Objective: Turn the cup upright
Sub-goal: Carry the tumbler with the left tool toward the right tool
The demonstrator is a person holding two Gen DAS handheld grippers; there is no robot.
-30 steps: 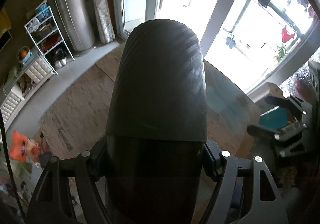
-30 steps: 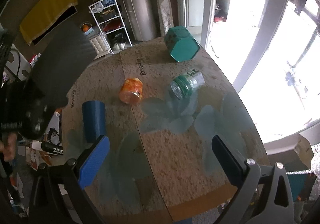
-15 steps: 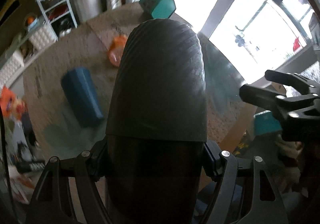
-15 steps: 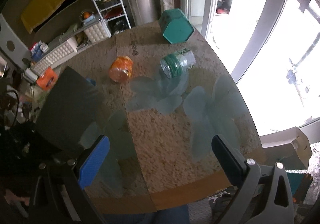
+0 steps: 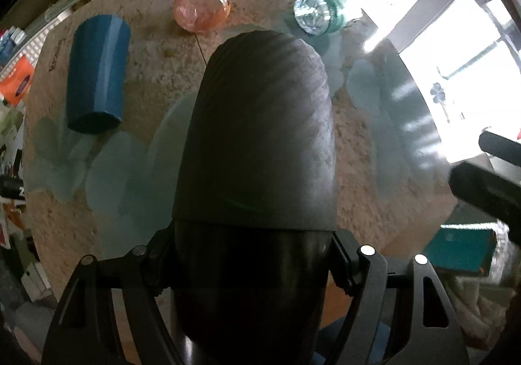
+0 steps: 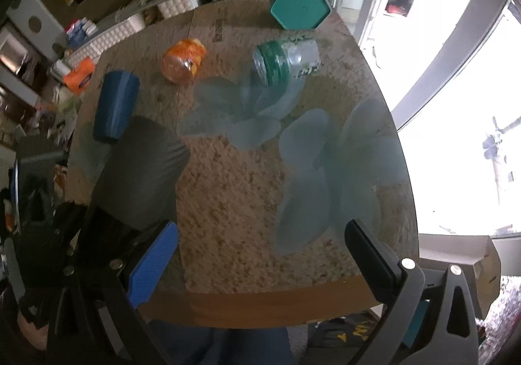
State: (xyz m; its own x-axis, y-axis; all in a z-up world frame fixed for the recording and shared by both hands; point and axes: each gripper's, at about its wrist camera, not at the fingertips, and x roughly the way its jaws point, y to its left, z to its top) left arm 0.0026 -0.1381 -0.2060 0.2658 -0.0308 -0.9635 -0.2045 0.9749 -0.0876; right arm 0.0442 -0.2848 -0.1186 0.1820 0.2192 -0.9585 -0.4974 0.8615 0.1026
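My left gripper (image 5: 254,254) is shut on a dark grey ribbed cup (image 5: 260,143) and holds it above the round table (image 5: 390,176), its closed end pointing away from the camera. The same cup (image 6: 143,176) shows at the left of the right wrist view, tilted over the table's left side. My right gripper (image 6: 260,254) is open and empty above the table's near edge. A blue cup (image 5: 97,71) lies on its side at the left (image 6: 117,104).
An orange cup (image 6: 184,60), a green-and-clear cup (image 6: 286,62) and a teal hexagonal cup (image 6: 298,6) lie on their sides at the table's far part. A window stands at the right, and shelves with clutter at the far left.
My left gripper has swung the grey cup from pointing at the window down over the table. The right gripper has shifted slightly and stays open.
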